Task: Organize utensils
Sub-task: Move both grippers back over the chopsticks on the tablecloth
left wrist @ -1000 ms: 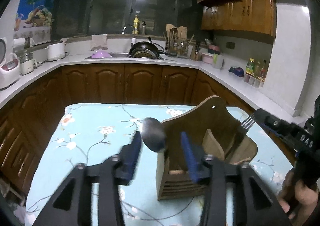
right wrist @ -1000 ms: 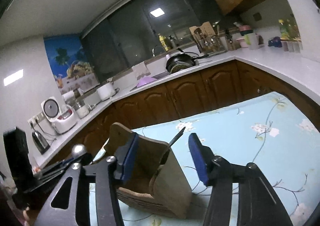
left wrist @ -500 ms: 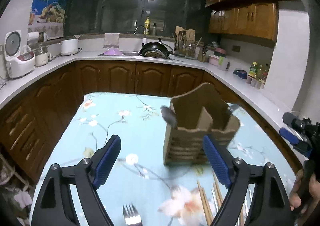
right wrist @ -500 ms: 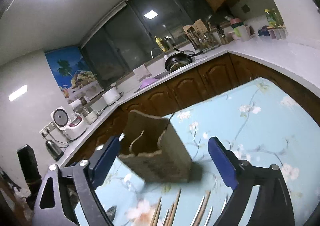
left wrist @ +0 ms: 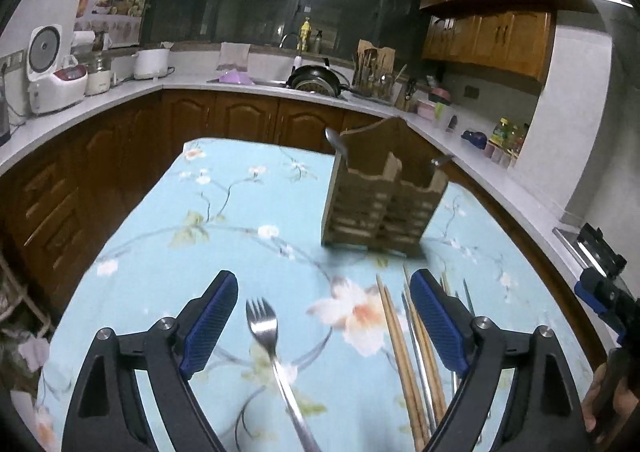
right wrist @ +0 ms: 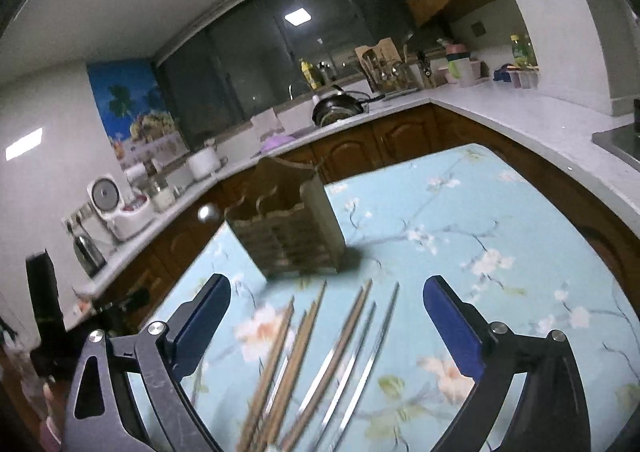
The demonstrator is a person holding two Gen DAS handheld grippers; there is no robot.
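Note:
A wooden utensil holder (left wrist: 380, 192) stands upright on the floral table; it also shows in the right wrist view (right wrist: 288, 224). A spoon (left wrist: 335, 140) sticks out of its left compartment and a fork tip (left wrist: 440, 161) out of its right. My left gripper (left wrist: 324, 316) is open and empty above a metal fork (left wrist: 272, 348) lying on the cloth. My right gripper (right wrist: 326, 322) is open and empty above several wooden and metal chopsticks (right wrist: 320, 352). The chopsticks also lie by the left gripper's right finger in the left wrist view (left wrist: 412, 348).
The table (left wrist: 200, 236) has a light blue floral cloth. Brown cabinets and a white counter (left wrist: 120, 92) wrap around behind it, with a rice cooker (left wrist: 52, 68), a pan (left wrist: 316, 78) and bottles. The right gripper's body (left wrist: 604, 292) shows at the right edge.
Both grippers let go of the spoon and fork in the holder, opened wide and drew back toward the near table edge. The loose fork and chopsticks have come into view.

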